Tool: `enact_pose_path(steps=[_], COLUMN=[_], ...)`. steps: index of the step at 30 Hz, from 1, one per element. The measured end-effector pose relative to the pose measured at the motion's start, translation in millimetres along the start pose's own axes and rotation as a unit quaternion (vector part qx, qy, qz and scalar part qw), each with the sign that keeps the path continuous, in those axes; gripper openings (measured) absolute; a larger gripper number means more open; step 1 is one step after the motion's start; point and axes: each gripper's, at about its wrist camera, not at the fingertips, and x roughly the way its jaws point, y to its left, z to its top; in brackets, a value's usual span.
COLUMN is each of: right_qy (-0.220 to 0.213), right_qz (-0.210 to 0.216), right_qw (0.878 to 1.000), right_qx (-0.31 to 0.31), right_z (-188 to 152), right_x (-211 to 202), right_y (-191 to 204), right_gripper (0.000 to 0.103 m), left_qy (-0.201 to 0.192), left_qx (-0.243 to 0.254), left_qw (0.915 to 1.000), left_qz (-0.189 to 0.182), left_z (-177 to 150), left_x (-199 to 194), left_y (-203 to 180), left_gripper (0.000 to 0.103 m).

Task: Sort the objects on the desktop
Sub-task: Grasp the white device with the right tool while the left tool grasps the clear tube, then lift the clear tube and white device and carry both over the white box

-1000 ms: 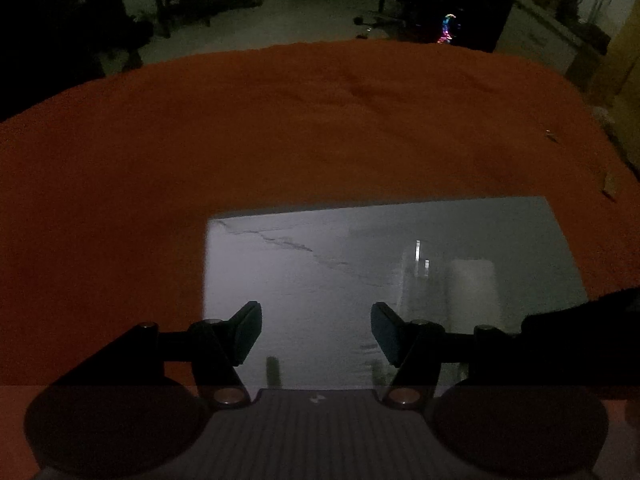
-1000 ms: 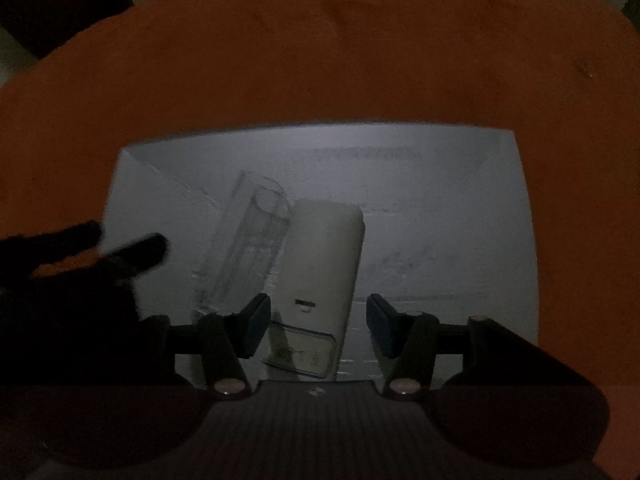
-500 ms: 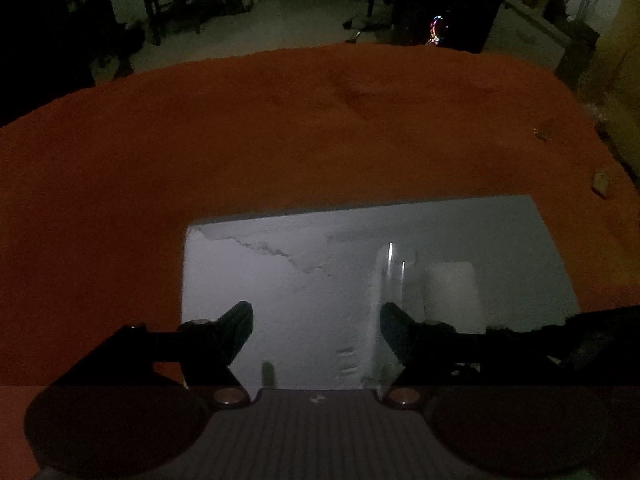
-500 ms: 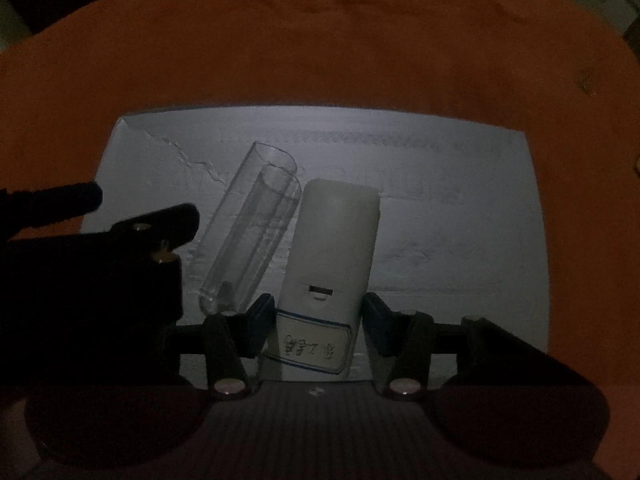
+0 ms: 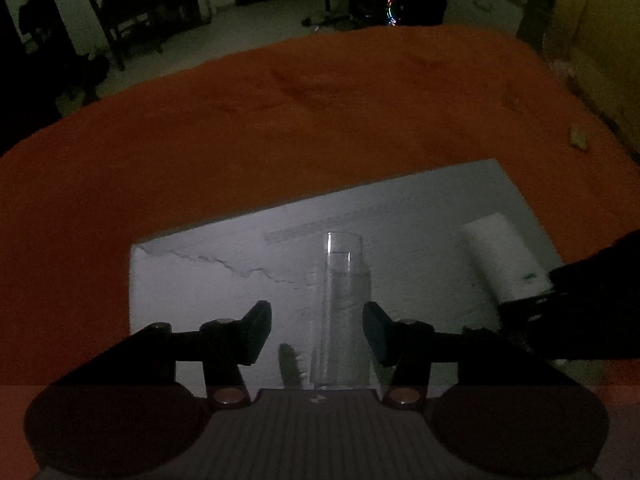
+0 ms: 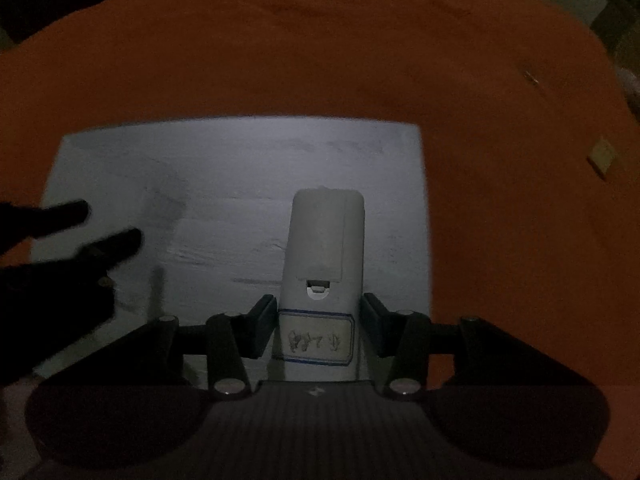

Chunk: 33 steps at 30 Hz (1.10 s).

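Observation:
A clear plastic tube [image 5: 343, 304] lies on the grey mat [image 5: 224, 280], between the fingers of my left gripper [image 5: 317, 332], which is open around it without touching. A white oblong device [image 6: 322, 280] with a handwritten label lies on the mat [image 6: 160, 184] in the right wrist view. My right gripper [image 6: 319, 330] has its pads against both sides of the device's near end. The device also shows in the left wrist view [image 5: 500, 256], with the right gripper dark beside it.
The mat lies on an orange-red tablecloth [image 5: 280, 128]. A small tan scrap [image 6: 602, 156] lies on the cloth to the right. The left gripper's dark fingers [image 6: 104, 244] show at the left. The room behind is dark, with a chair [image 5: 120, 20].
My left gripper has moved so the clear tube now lies between its fingers. My right gripper has closed in on the white device, and the tube is out of the right view.

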Motion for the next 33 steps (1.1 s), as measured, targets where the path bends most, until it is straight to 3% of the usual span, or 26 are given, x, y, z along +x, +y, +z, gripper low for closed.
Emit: enact_pose_path(steps=[5,8,10,15,16,17,33], right_qy=[0.008,0.010,0.008,0.014,0.012,0.008,-0.015], right_qz=[0.003,-0.013,-0.013,-0.013,-0.017,-0.017,0.034], right_qw=[1.000,1.000,1.000,1.000,1.000,1.000,0.999], right_qx=[0.002,0.005,0.003,-0.002,-0.008,-0.014,0.009], right_z=[-1.9,5.7,9.6,9.4,8.3,6.6,-4.9], right_x=[5.5,7.3,7.8,11.6,10.6,6.3,-34.2], right_y=[-3.4,2.6,4.6,2.7,4.0,3.1,-20.9], right_gripper=[0.051,0.062,0.062,0.059,0.056,0.050,0.048], left_qy=[0.008,0.014,0.017,0.039,0.039,0.038,0.014], left_qx=[0.017,0.026,0.027,0.021,0.022,0.024,-0.027], left_qw=[0.9998,0.9994,0.9992,0.9986,0.9985,0.9986,0.9992], left_qz=[0.008,0.020,0.023,0.030,0.029,0.027,-0.025], left_z=[0.0,4.1,6.1,3.3,3.1,3.1,1.6], left_x=[6.7,9.3,11.0,16.5,15.6,13.5,-33.4], left_y=[-9.6,-13.4,-18.0,-25.7,-26.6,-27.4,6.4], left_gripper=[0.048,0.052,0.058,0.059,0.051,0.024,0.025])
